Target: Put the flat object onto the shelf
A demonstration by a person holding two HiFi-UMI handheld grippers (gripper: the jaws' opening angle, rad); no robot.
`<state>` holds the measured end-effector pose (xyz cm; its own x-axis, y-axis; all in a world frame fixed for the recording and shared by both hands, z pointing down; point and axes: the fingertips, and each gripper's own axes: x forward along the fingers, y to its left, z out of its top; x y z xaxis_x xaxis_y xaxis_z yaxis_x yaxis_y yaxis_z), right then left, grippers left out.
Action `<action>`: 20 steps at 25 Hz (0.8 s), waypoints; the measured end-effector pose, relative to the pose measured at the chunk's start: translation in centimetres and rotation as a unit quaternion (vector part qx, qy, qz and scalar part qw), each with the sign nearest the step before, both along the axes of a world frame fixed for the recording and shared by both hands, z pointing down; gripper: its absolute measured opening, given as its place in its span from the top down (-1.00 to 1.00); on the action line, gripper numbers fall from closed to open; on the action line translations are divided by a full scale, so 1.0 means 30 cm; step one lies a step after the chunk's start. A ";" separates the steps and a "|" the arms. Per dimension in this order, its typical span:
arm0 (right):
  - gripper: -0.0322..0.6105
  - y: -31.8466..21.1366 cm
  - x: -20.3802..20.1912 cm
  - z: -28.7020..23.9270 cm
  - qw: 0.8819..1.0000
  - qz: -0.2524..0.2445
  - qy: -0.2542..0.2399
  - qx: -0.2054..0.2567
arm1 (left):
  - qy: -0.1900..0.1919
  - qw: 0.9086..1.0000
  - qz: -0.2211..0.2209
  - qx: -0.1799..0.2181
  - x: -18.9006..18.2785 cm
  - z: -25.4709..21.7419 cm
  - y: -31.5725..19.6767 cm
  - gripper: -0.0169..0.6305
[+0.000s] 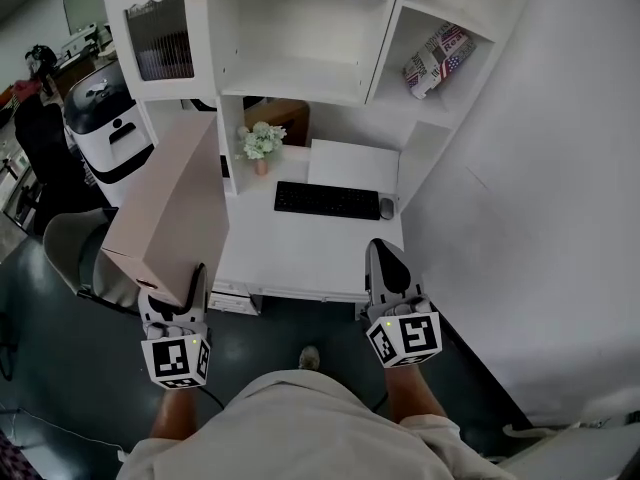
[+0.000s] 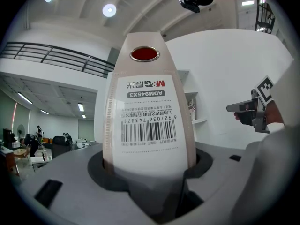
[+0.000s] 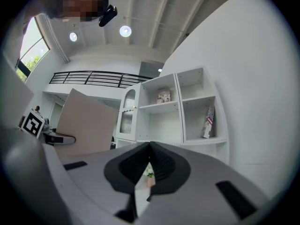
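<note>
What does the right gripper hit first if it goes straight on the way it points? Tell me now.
Probably the white shelf unit, around its lower middle compartment. The right gripper, jaws shut, aims there and nothing shows in between. Depth is unclear, so this is a best guess.

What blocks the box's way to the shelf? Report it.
Nothing visible does. The box has open air up to the bare middle shelf. The flowers stand lower, on the desk; the flag-print pack sits in the right compartment.
</note>
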<state>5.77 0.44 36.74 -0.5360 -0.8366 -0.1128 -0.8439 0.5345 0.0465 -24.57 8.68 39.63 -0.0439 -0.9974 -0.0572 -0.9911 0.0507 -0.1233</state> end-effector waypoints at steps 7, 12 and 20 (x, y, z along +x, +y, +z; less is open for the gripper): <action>0.89 -0.202 0.038 -0.005 1.000 -0.023 0.003 -0.002 | -0.005 1.000 -0.019 0.010 0.057 -0.042 -0.169 0.08; 0.89 -0.290 0.078 0.000 0.999 -0.033 0.002 -0.001 | -0.013 0.999 -0.030 0.016 0.094 -0.064 -0.249 0.08; 0.89 -0.391 0.056 0.016 0.999 -0.035 0.008 -0.016 | -0.009 1.000 -0.024 0.018 0.099 -0.079 -0.352 0.08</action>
<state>7.47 -11.30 37.24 -0.5949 -0.8000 -0.0783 -0.8037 0.5936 0.0414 -21.61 -1.88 37.26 -0.0901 -0.9915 -0.0940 -0.9851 0.1026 -0.1377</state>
